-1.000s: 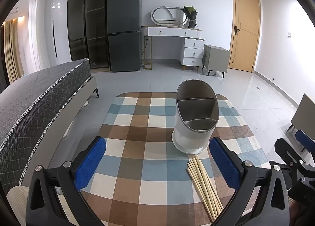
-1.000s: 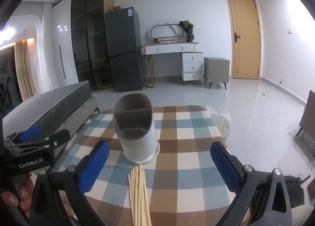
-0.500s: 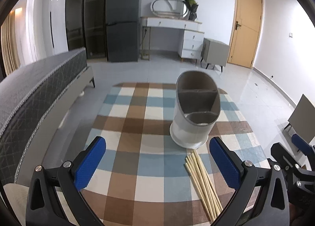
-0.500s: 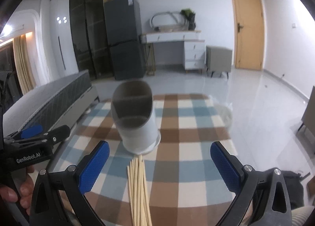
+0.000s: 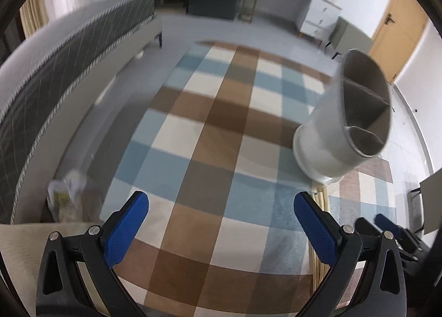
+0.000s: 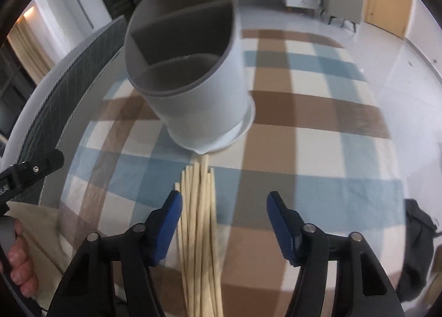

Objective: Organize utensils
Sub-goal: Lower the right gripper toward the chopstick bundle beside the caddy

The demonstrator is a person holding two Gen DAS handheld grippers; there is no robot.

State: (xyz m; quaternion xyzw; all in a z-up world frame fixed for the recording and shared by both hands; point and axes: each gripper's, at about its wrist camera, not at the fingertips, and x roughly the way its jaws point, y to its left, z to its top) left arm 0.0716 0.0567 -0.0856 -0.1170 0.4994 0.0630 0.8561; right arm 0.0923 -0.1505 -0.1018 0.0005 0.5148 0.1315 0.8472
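Just ahead — chopsticks between closing right gripper pads

Left wrist view is motion-blurred throughout. The chopsticks show only as a sliver at 4 o'clock, mostly hidden behind my left claw's right finger. My right claw is cut off there at 4 o'clock. In the right view, the bundle's near ends run off the bottom edge at 6 o'clock. The holder's compartment floors sit in shadow; contents unreadable.
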